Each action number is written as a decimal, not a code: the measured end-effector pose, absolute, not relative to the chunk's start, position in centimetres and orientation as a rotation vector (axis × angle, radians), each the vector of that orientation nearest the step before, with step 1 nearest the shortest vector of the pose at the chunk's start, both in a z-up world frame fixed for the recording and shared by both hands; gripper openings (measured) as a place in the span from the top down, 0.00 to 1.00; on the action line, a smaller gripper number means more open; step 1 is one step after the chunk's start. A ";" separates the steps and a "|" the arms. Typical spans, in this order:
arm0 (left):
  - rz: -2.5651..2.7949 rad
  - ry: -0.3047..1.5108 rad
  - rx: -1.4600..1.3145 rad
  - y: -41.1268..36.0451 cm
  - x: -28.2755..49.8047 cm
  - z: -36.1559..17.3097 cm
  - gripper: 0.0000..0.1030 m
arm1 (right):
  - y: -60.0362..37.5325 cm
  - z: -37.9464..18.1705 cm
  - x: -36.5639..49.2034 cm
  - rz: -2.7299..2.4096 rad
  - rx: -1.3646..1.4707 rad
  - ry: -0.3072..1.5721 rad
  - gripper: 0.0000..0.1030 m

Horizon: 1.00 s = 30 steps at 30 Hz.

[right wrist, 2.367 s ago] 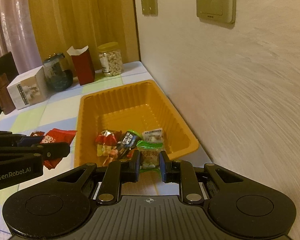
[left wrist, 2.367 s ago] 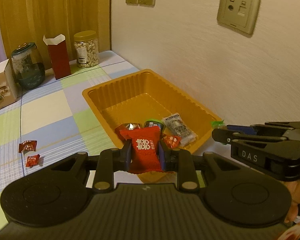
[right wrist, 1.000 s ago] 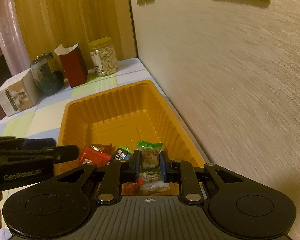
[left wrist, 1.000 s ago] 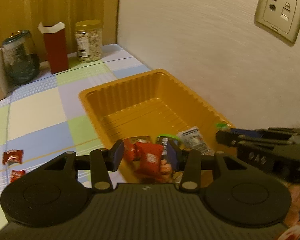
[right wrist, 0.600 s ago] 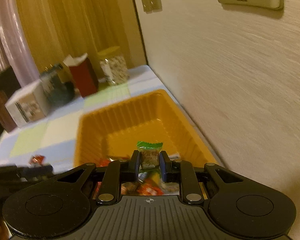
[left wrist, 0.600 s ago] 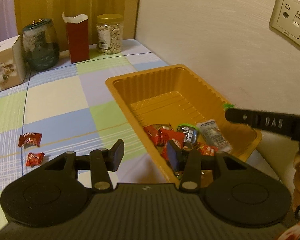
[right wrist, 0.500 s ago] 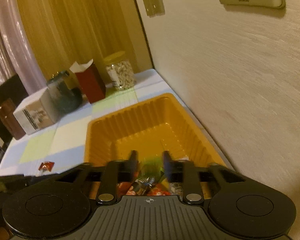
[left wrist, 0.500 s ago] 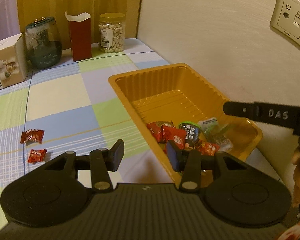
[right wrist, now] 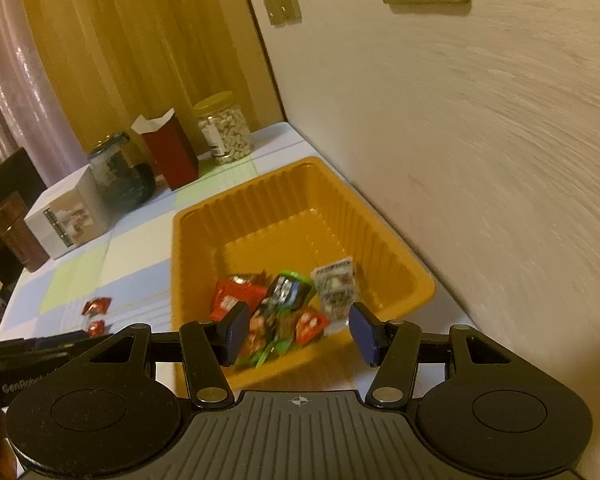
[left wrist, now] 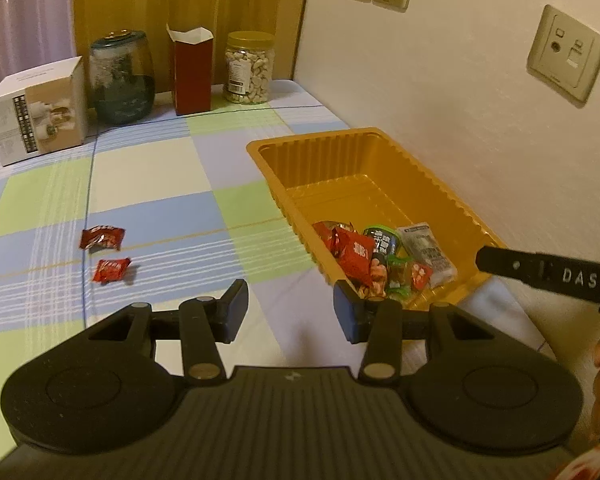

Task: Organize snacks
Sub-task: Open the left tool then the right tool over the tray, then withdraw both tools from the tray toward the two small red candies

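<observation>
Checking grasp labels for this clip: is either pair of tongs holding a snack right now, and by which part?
Nothing is held. The left tongs stand open and empty; the right tongs are opening, with nothing between them. The snacks lie in the orange tray.

An orange ribbed plastic tray sits on the checked counter against the wall. A heap of wrapped snacks fills its near end: red packets, a dark packet with a green edge, a pale printed sachet lying flat nearest the wall, and green-wrapped pieces at the near rim. The far half is bare. Two small red candies lie loose on the counter, well apart from the tray.
</observation>
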<state>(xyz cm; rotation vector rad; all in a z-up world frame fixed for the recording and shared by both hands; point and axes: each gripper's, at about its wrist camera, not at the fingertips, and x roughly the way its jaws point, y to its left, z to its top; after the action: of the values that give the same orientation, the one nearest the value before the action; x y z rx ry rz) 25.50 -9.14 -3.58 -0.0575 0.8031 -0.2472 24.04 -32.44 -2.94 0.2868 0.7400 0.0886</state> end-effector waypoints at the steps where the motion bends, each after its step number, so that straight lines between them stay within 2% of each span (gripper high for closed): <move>1: -0.245 0.802 -0.061 -9.0 25.0 -3.3 0.56 | -32.2 -2.7 23.4 0.095 0.284 0.739 0.46; 16: -0.213 0.765 -0.075 -5.4 18.1 -0.1 0.49 | -27.9 1.0 16.9 0.149 0.251 0.701 0.46; 30: -0.125 0.757 -0.093 -0.1 14.4 0.3 0.46 | -23.6 1.9 15.0 0.234 0.200 0.695 0.46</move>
<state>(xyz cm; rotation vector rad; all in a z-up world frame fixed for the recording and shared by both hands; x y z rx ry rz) 14.38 -0.05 0.28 -0.0935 0.7570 -0.1254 15.00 -23.57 1.92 0.1998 0.6948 0.2336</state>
